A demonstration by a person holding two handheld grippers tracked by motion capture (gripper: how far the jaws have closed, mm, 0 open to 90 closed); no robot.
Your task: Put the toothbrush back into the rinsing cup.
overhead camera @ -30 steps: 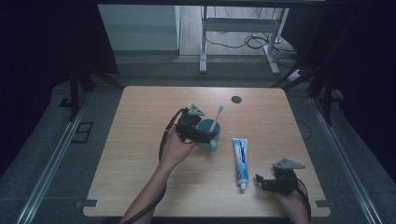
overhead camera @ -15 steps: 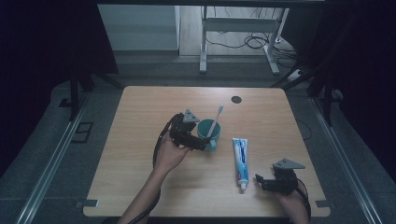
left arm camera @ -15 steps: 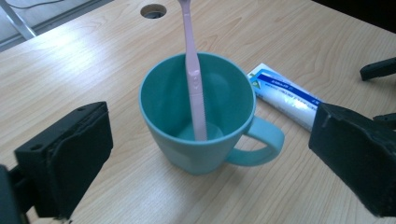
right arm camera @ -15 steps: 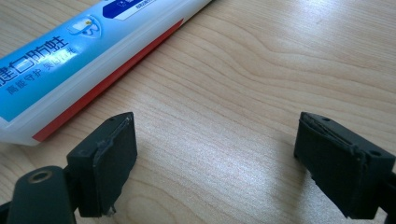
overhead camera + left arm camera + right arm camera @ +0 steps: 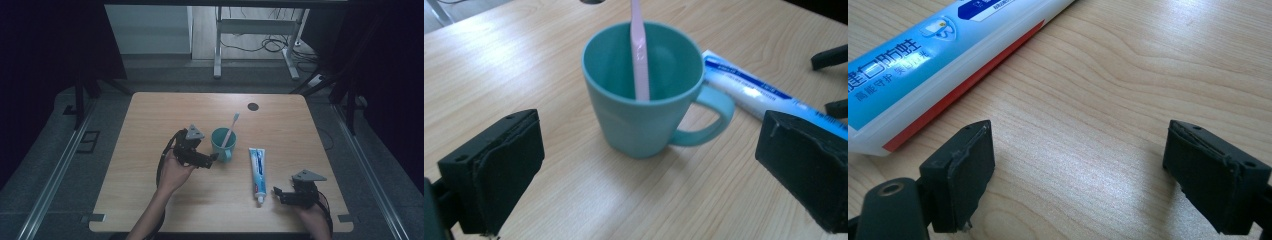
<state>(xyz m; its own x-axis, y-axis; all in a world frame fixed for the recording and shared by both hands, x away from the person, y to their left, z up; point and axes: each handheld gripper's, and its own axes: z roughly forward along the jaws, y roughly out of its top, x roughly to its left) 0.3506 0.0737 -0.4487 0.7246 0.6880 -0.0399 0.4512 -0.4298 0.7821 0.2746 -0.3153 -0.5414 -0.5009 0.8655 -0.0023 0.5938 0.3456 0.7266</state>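
Resting my left tongs beside the mug, jaws released

Spreading under everything is the pale wooden tabletop (image 5: 150,200), and both my forearms come in over its near edge. My left forearm angles up from the bottom toward the middle, hand wrapped round the body of my left tongs (image 5: 212,159), which lie low and point to the right at the teal mug (image 5: 222,142). My right hand sits low at the near right corner, and my right tongs (image 5: 276,194) point left toward the cap end of the toothpaste tube (image 5: 257,169).

The mug stands upright near the middle of the tabletop, its handle turned toward the toothpaste tube, with a pink toothbrush (image 5: 230,130) leaning inside it, head up. The tube lies flat just to the right of the mug, apart from it.

My left tongs are released: in the left gripper view the two black jaws stand wide at either side, the mug ahead of them and touching neither. My right tongs are spread too, with bare wood between the jaws and the tube lying off to one side, untouched.

Compared with a second ago, my left hand has drawn back and sunk: then the tongs were up against the mug, now they are short of it, nearer to me. Their jaws have just been opening. The mug, toothbrush, tube and my right hand are where they were.
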